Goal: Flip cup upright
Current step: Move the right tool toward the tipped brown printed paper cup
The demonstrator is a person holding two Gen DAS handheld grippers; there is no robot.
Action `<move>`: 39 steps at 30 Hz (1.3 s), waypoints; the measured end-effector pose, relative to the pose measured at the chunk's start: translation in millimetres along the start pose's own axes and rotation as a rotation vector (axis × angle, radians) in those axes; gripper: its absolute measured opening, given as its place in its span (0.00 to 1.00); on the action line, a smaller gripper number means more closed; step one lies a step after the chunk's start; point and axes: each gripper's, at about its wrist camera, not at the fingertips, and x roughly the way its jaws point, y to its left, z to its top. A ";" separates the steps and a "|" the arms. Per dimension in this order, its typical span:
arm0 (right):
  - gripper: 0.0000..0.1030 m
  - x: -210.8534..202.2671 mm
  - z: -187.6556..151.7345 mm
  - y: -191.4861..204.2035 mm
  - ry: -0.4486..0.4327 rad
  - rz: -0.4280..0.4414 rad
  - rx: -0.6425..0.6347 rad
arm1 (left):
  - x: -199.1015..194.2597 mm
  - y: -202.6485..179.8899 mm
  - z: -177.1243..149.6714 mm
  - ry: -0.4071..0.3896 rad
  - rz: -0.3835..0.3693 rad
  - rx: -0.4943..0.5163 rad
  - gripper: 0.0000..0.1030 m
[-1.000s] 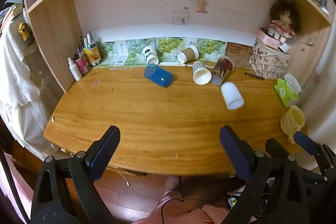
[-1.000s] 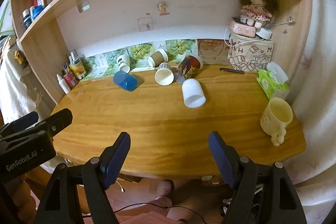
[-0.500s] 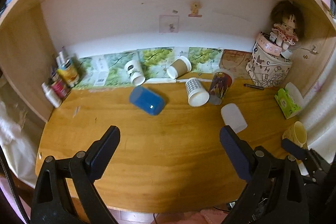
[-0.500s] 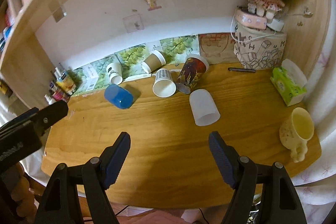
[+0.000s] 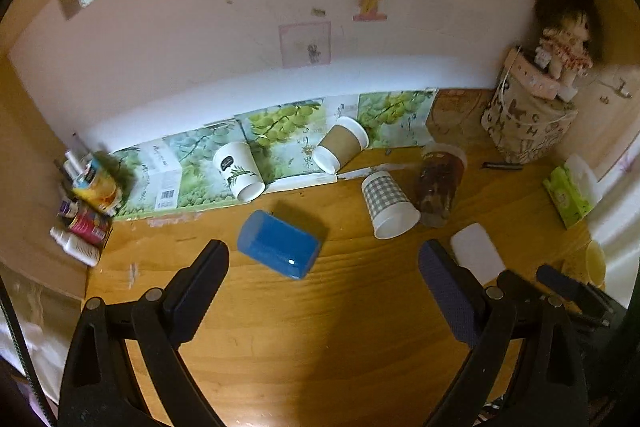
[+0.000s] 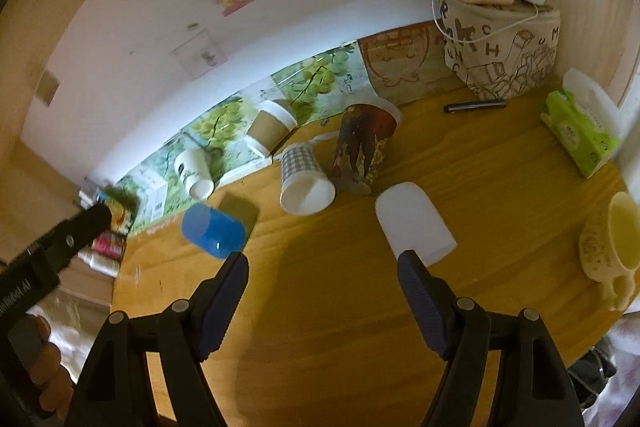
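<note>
Several cups lie on their sides on the wooden desk (image 5: 320, 327). A blue cup (image 5: 279, 250) lies just ahead of my open, empty left gripper (image 5: 324, 263); it also shows in the right wrist view (image 6: 213, 231). A white frosted cup (image 6: 414, 223) lies just ahead of my open, empty right gripper (image 6: 323, 269), near its right finger. Behind them lie a checked paper cup (image 6: 303, 178), a dark patterned cup (image 6: 362, 147), a brown paper cup (image 6: 272, 125) and a white printed cup (image 6: 195, 169).
A yellow mug (image 6: 608, 243) rests at the desk's right edge, with a green tissue pack (image 6: 580, 131) and a pen (image 6: 474, 105) behind it. A fabric basket (image 6: 500, 51) with a doll stands back right. Bottles (image 5: 86, 203) crowd the back left corner.
Both grippers have moved forward over the desk toward the cups, which now look larger and closer. Both stay open. No cup has moved.
</note>
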 end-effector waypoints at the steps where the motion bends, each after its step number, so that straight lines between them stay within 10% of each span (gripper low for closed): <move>1: 0.75 6.0 5.6 -1.0 0.003 0.003 0.019 | 6.8 0.2 4.0 0.012 -0.001 0.010 0.94; 22: 0.75 62.6 49.6 -44.2 -0.010 -0.087 0.166 | 134.1 -84.2 87.5 0.229 -0.277 0.227 0.94; 39: 0.75 85.6 48.2 -83.3 0.019 -0.167 0.212 | 226.6 -145.4 87.3 0.369 -0.301 0.218 0.93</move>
